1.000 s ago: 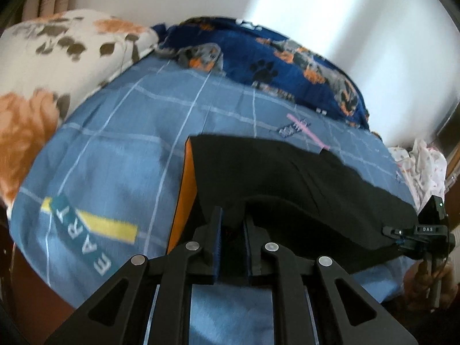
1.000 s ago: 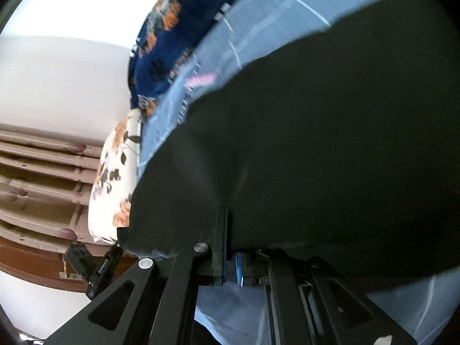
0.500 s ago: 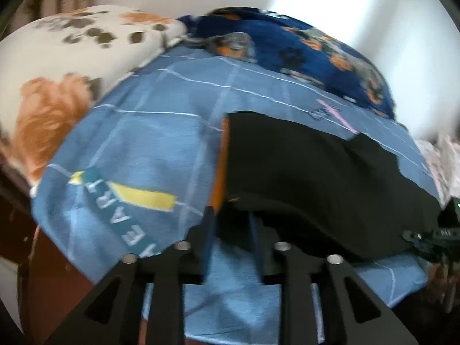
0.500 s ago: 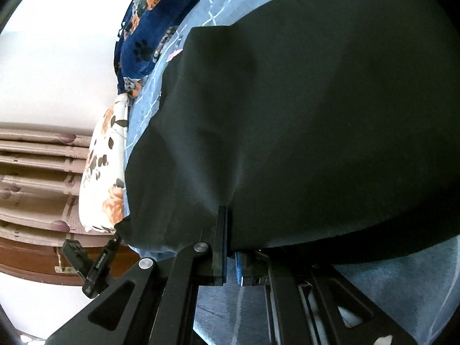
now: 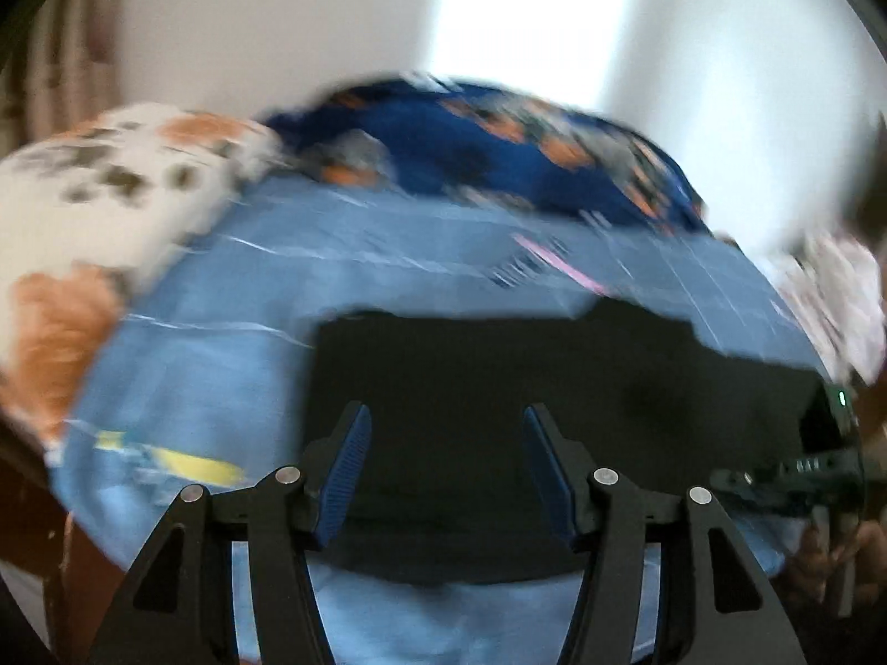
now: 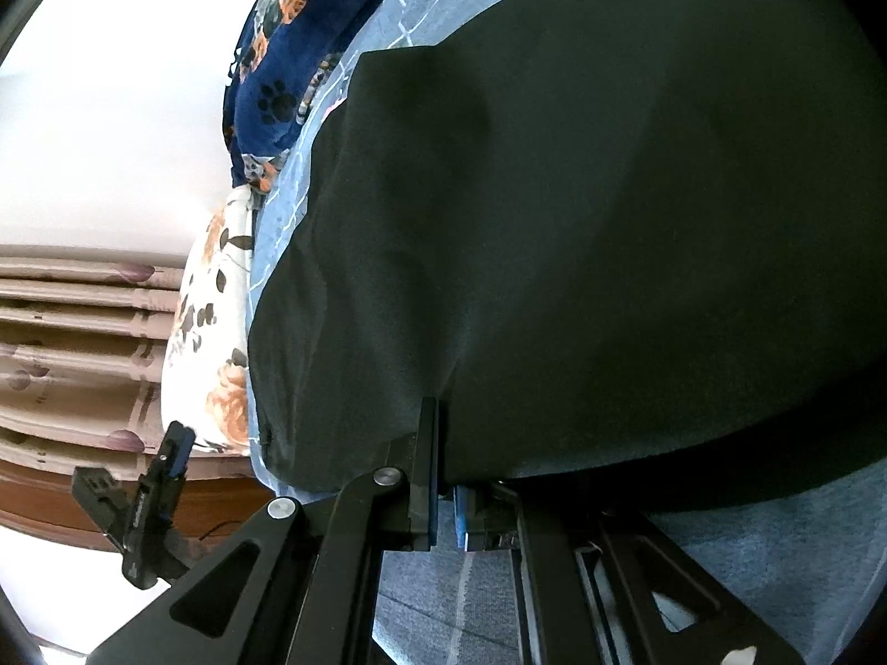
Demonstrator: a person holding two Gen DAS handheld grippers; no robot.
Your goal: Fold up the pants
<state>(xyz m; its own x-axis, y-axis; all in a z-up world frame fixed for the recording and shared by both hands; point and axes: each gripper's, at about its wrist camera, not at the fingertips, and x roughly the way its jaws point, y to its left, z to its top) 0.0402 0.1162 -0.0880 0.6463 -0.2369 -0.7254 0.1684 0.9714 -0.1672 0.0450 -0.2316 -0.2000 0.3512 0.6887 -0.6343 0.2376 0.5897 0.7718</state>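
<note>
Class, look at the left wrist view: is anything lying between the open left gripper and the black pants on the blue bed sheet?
Nothing visible. The left gripper, its jaws just opened, has only the black pants ahead, flat on the blue checked bed sheet. The right gripper is shut on their edge.

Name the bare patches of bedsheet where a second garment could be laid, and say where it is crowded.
Bare blue bedsheet lies between the floral pillow and the black pants, and in a strip between the pants and the navy paw-print blanket. A narrower strip runs along the near edge. It is crowded at that edge, with the right gripper on the pants and the left gripper beside them.
</note>
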